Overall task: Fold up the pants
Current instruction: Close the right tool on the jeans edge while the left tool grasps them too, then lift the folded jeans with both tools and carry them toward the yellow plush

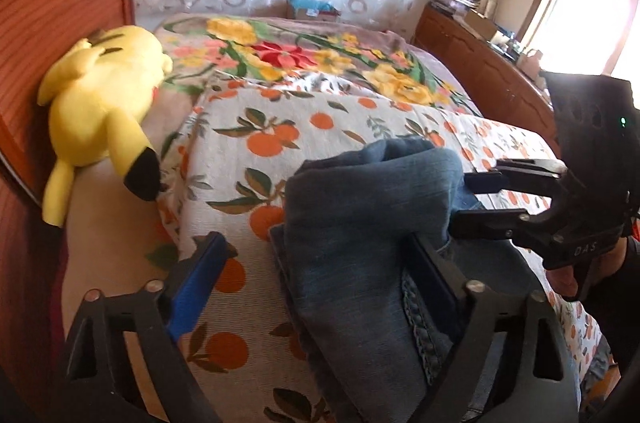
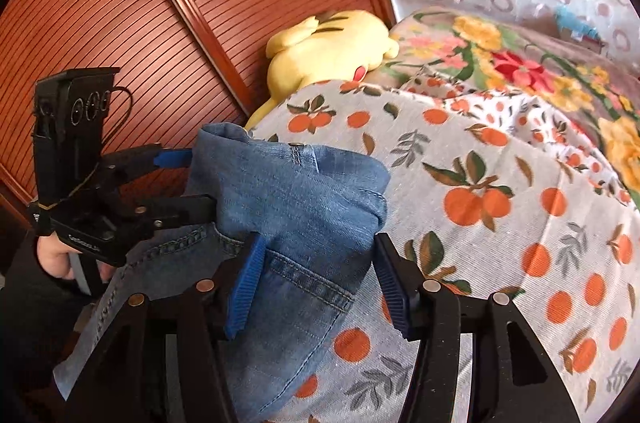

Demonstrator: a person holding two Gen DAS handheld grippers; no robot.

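Note:
The blue jeans (image 1: 360, 207) lie bunched in a thick fold on the orange-print bedspread (image 1: 280, 127). In the left wrist view my left gripper (image 1: 312, 243) stands open wide. Its right finger rests against the denim, while its blue left pad (image 1: 192, 287) is well clear of it. My right gripper (image 1: 462, 201) reaches in from the right at the fold's edge. In the right wrist view the jeans (image 2: 304, 191) fill most of the gap of my right gripper (image 2: 319, 239), whose jaws are open and not pinching the denim. My left gripper (image 2: 200, 183) comes in from the left.
A yellow plush toy (image 1: 104, 91) lies at the bed's left side against a ribbed wooden panel (image 2: 160, 3). A floral blanket (image 1: 300, 51) covers the far half of the bed. A wooden cabinet (image 1: 480, 63) with clutter stands on the right under a bright window.

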